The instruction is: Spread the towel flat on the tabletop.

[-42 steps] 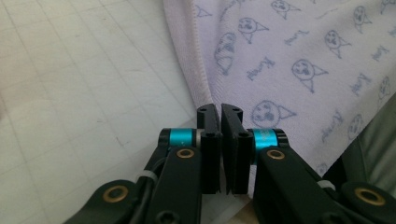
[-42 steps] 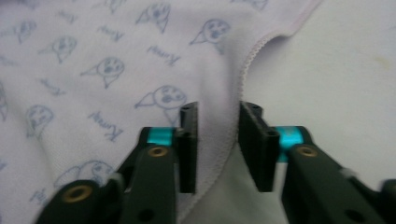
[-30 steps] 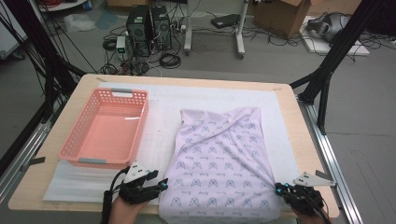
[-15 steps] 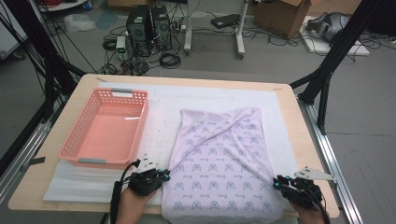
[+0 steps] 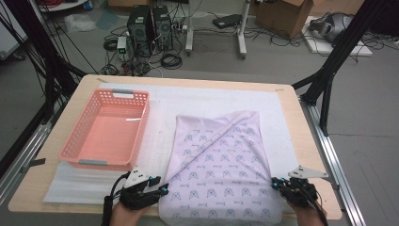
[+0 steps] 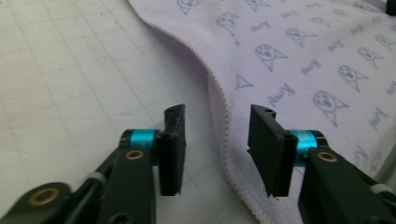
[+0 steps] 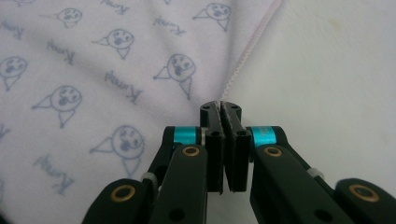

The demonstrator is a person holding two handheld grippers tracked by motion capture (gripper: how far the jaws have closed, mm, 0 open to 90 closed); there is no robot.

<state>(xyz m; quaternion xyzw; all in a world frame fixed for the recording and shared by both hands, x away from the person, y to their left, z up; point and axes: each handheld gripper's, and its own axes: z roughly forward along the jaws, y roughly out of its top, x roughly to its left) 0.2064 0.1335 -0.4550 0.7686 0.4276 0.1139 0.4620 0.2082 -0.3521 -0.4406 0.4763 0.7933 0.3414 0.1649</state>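
Straddling the cloth (image 6: 299, 60) hem, the left tongs (image 6: 215, 140) gape; the right tongs (image 7: 226, 145) pinch its edge.

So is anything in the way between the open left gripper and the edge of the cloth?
No, nothing visible blocks it. The left gripper is open, and the hem of the printed cloth already runs between its fingers, lying flat on the white mat.
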